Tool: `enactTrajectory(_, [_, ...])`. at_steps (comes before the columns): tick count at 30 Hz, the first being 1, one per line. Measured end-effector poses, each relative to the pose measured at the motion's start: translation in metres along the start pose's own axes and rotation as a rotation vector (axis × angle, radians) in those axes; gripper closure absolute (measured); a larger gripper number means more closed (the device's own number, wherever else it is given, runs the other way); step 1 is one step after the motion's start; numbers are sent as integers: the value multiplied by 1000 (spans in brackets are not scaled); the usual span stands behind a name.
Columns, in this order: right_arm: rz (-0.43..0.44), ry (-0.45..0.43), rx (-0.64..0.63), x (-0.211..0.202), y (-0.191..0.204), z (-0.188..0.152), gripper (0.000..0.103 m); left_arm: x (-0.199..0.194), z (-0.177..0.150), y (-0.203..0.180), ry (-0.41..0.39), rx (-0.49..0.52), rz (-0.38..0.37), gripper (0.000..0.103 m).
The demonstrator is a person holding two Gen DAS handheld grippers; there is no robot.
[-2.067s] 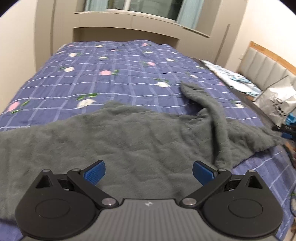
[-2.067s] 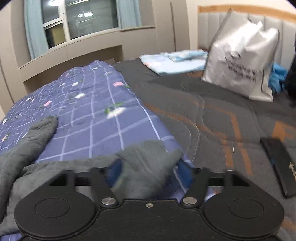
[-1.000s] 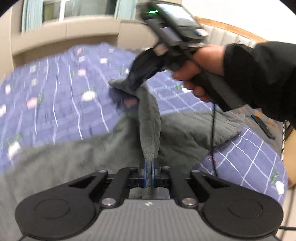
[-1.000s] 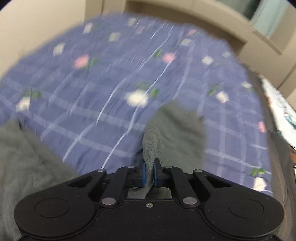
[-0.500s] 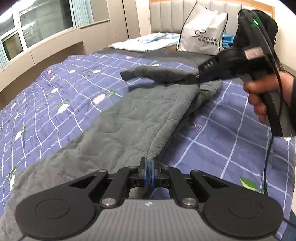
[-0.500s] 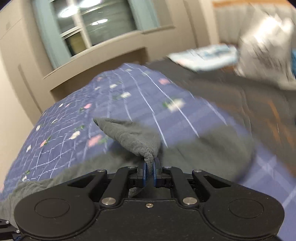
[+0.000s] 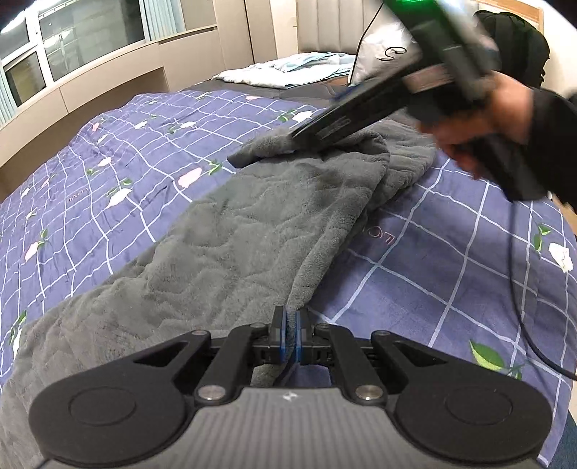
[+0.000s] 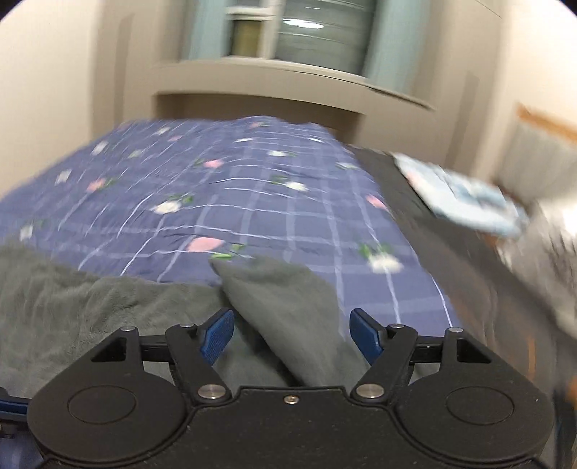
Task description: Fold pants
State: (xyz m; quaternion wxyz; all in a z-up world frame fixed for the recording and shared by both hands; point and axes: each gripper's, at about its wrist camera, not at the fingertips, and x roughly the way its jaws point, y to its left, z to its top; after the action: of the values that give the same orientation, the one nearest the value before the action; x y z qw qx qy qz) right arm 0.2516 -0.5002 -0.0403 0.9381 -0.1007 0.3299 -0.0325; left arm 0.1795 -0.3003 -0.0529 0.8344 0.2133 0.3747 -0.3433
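Two grippers, one pair of grey fleece pants, laid lengthwise on a bed.

Nearest: left gripper, blue pads together and clamped on a pinch of the pants' near edge; fabric runs away from it in a long doubled band.

Middle: pants resting on a blue checked quilt with flower print, one leg laid over the other. Layers not squarely matched; lower layer shows past the top one on the right.

Further: right gripper, jaws opening, pads clear of the cloth, a grey flap lying loose between them. Held by a hand in a dark sleeve.

Far: folded pale-blue cloth, white bag, window.

Risks, as judged:
- released far end may slump or slide off the lower leg, since fleece is thick and springy;
- left pull while the far end is free would drag the fold askew;
- open pads could snag the flap on leaving.
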Motion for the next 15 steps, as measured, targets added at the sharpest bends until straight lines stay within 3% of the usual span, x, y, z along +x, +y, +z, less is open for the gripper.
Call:
enactTrajectory(2, [-4,34,-136,22,21,12,32,-1,0,0,1,-3,1,99])
enactTrajectory(4, [-7,75,-255,42,39,14,53,-2,1,1,-1,-3,2,99])
enactTrajectory(5, [-25,84,-314,51,46,16,84,-3,1,2,-2,-3,1,99])
enactTrajectory(7, [-59,80,-320,59,44,19,91,-4,2,3,-7,-5,1,99])
enactTrajectory(11, [-83,-29,-35,33,-6,31,96,-6,2,3,-11,-7,2,99])
enactTrajectory(12, [-117,-89,105,14,-36,30,97,-6,2,2,-10,-7,3,99])
enactTrajectory(13, [-117,-89,105,14,-36,30,97,-6,1,1,-10,-8,5,99])
enactTrajectory(15, [-153,-142,288,-9,-73,20,97,-6,1,0,-10,-9,8,99])
